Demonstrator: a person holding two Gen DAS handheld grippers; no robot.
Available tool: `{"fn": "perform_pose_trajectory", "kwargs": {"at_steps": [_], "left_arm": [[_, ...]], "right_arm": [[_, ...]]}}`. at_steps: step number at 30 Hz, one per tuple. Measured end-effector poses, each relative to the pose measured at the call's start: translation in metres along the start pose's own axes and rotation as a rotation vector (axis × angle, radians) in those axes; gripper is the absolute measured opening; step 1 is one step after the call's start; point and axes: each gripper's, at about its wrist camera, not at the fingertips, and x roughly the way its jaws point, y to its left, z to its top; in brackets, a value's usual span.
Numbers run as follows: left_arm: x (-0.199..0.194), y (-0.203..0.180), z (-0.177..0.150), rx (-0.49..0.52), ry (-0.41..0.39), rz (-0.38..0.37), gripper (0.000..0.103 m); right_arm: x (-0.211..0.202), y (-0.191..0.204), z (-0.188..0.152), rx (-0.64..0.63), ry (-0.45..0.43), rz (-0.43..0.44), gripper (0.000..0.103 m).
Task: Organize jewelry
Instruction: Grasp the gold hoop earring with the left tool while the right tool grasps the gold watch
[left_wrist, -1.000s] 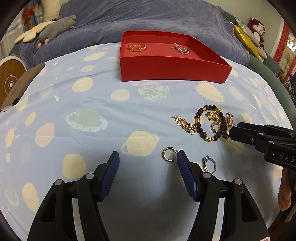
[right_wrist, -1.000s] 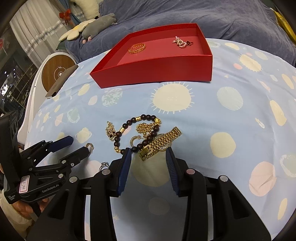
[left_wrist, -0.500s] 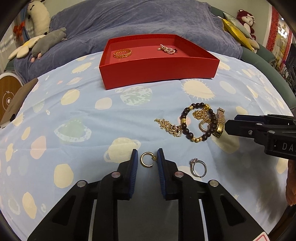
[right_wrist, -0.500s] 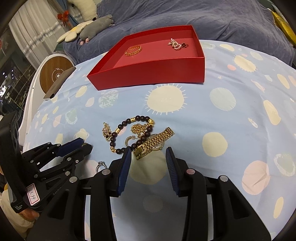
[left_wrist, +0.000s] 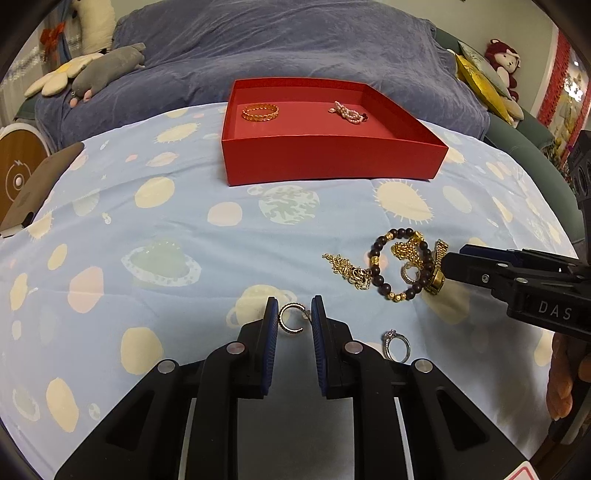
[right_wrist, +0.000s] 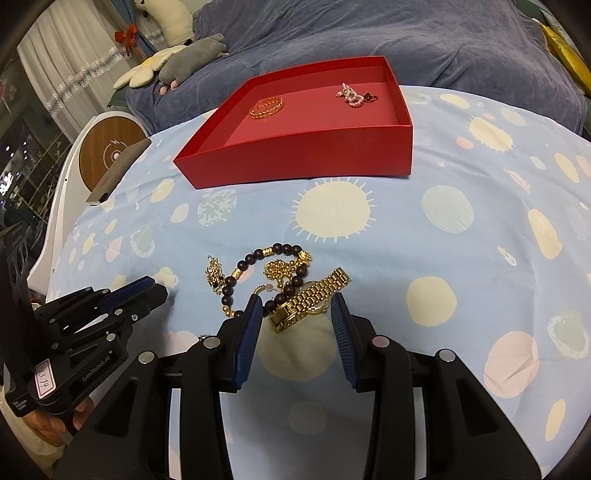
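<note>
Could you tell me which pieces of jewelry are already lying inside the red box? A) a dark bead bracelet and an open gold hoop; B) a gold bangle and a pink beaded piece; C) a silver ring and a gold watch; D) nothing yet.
B: inside the red box lie a gold bangle and a pink beaded piece; all the other jewelry sits on the patterned sheet.

A bed's pale blue planet-print sheet (left_wrist: 155, 229) carried 1 red tray (left_wrist: 332, 162) at the far centre. Near right lay a tangle of beaded bracelet (left_wrist: 399, 266) and gold chains, 1 open gold ring (left_wrist: 291, 319), 1 silver ring (left_wrist: 397, 345).
</note>
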Motion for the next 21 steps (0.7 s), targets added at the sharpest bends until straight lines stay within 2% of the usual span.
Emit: {"fn": "perform_pose_trajectory", "kwargs": {"at_steps": [16, 21], "left_arm": [[0.0, 0.002, 0.0, -0.015, 0.012, -0.003, 0.015], [0.0, 0.002, 0.0, -0.017, 0.013, -0.006, 0.015]], "right_arm": [[0.015, 0.009, -0.006, -0.028, 0.028, -0.015, 0.036], [0.015, -0.005, -0.001, 0.002, 0.022, -0.051, 0.03]]}}
